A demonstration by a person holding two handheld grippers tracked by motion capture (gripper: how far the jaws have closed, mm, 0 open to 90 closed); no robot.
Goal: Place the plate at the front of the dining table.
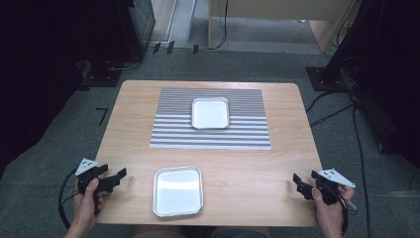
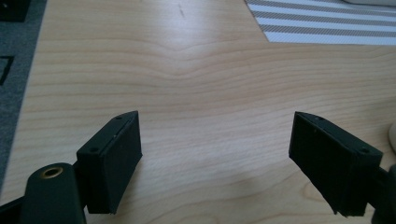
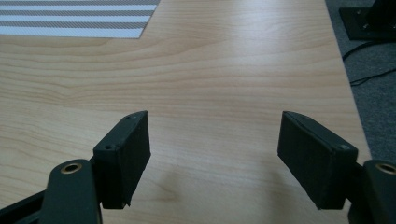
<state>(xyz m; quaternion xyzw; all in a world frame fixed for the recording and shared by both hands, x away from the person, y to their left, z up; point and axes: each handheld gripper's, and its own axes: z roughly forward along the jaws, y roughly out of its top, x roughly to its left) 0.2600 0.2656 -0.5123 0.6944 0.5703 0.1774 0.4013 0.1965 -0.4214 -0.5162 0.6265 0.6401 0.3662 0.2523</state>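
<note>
Two shallow rectangular metal trays are seen on the pale wooden table (image 1: 247,163), along with a two-jaw gripper held at each near corner. At the near left corner, the left gripper (image 1: 115,179) is held in a hand (image 1: 86,201) just above the wood; its jaws are spread wide apart and nothing is gripped between them, as is shown by the bare table (image 2: 205,93) in the left gripper view. At the near right corner, the right gripper (image 1: 298,184) is likewise held wide open and empty over the table (image 3: 224,70). Between the two grippers, close to the near edge and apart from both, the nearer silver tray (image 1: 178,191) is laid flat. Farther off, a grey-and-white striped placemat (image 1: 247,134) is spread across the middle of the table, and the farther silver tray (image 1: 210,112) is set upon it, towards its far edge.
</note>
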